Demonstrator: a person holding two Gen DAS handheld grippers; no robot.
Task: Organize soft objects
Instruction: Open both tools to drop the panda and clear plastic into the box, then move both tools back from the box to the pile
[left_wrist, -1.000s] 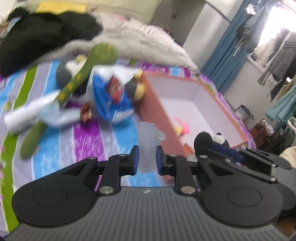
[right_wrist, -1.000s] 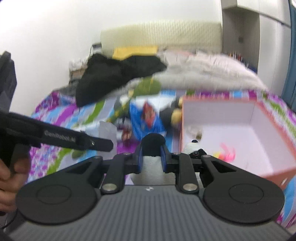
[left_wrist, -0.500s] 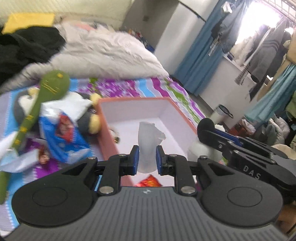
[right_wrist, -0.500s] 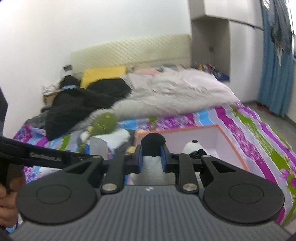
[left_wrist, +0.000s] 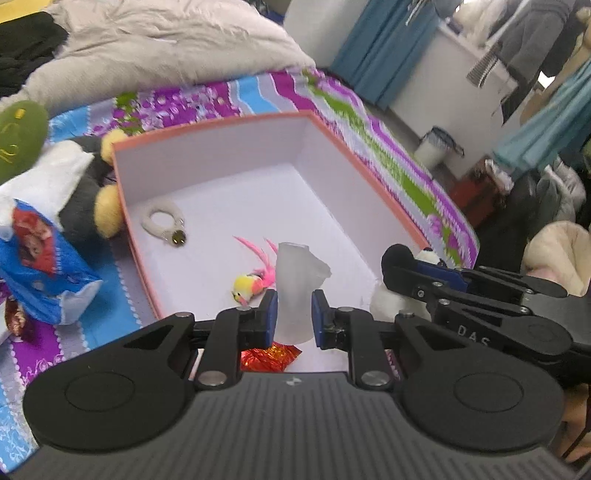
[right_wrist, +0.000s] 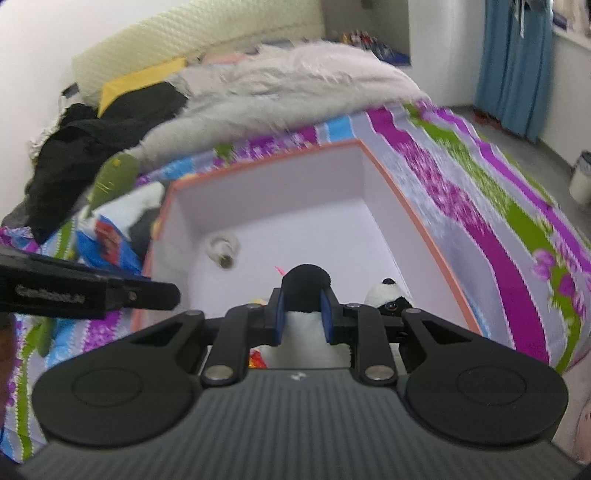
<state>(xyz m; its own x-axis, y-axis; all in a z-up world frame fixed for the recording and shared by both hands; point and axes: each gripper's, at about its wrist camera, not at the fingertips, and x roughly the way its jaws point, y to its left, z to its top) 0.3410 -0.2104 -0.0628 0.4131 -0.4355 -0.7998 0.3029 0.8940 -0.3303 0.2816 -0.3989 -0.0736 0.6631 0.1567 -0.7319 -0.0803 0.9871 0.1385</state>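
My left gripper (left_wrist: 294, 318) is shut on a soft translucent white piece (left_wrist: 298, 280) and holds it over the near end of the orange box (left_wrist: 207, 125). Its white inside holds a fluffy ring with a bell (left_wrist: 164, 225), a yellow and pink feathered toy (left_wrist: 255, 280) and a red foil wrapper (left_wrist: 269, 356). My right gripper (right_wrist: 303, 314) is shut on a panda plush (right_wrist: 304, 291), whose head (right_wrist: 388, 295) shows to the right, above the same box (right_wrist: 406, 206). The right gripper (left_wrist: 436, 275) also appears in the left wrist view.
Left of the box lie a grey and yellow plush (left_wrist: 92, 192), a blue printed bag (left_wrist: 40, 269) and a green plush (left_wrist: 18, 136) on the striped bedspread (left_wrist: 388, 147). A fluffy grey blanket (right_wrist: 288, 85) and black clothes (right_wrist: 85, 147) lie behind. The bed's edge is to the right.
Both grippers have swung to the right with their loads, from over the bedspread and toy pile to over the box. The box has grown larger in both views.
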